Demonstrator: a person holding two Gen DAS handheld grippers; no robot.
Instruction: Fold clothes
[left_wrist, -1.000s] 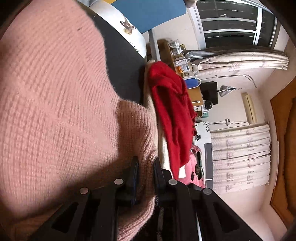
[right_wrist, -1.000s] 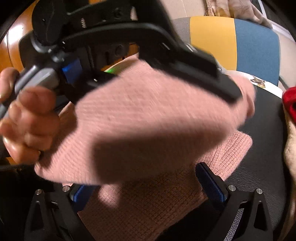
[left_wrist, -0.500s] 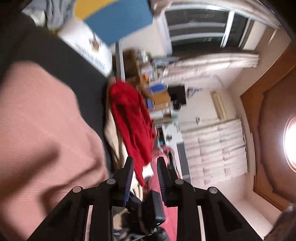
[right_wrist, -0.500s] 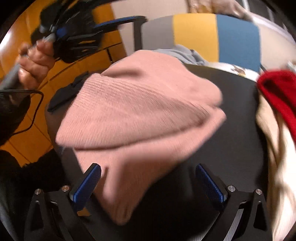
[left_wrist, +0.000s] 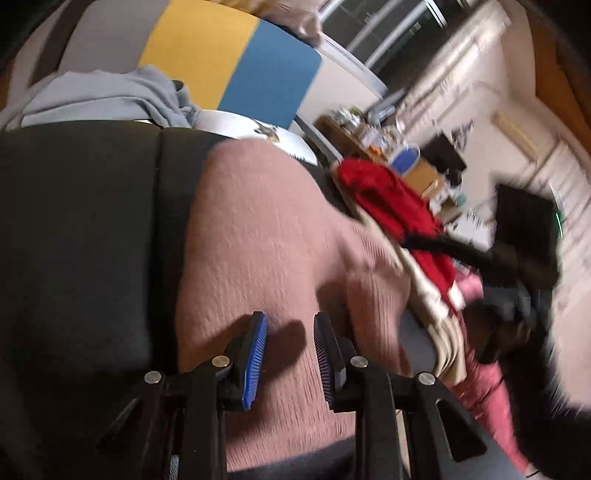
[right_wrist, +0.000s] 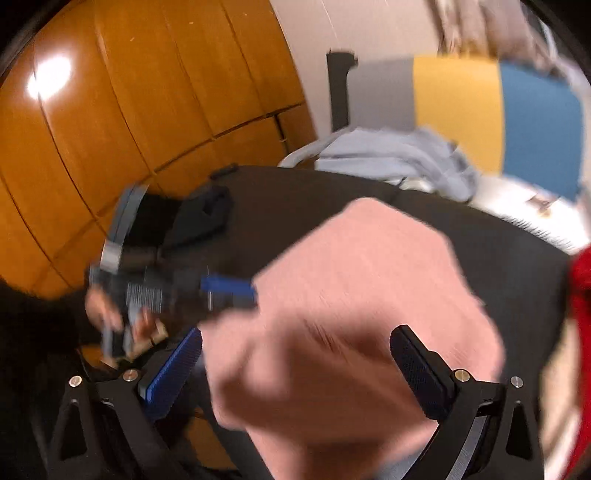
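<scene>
With both the left gripper (left_wrist: 290, 325) and right gripper (right_wrist: 295, 354) hovering released over the folded pink sweater (left_wrist: 266, 236), pressing it flat before regripping is looking wise.

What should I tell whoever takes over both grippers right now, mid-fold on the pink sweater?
Left gripper: open, its jaws have just been opening; nothing is between them and it hovers over the pink sweater.
Right gripper: open wide and empty, above the sweater.
Things: the sweater lies bunched in a partly folded heap on the black surface. A red garment sits on a beige one at its far side; a grey garment lies behind, by the yellow and blue panel.
Done: one fold laid and released.
Left: square up and finish the sweater, then probably the other clothes.
</scene>
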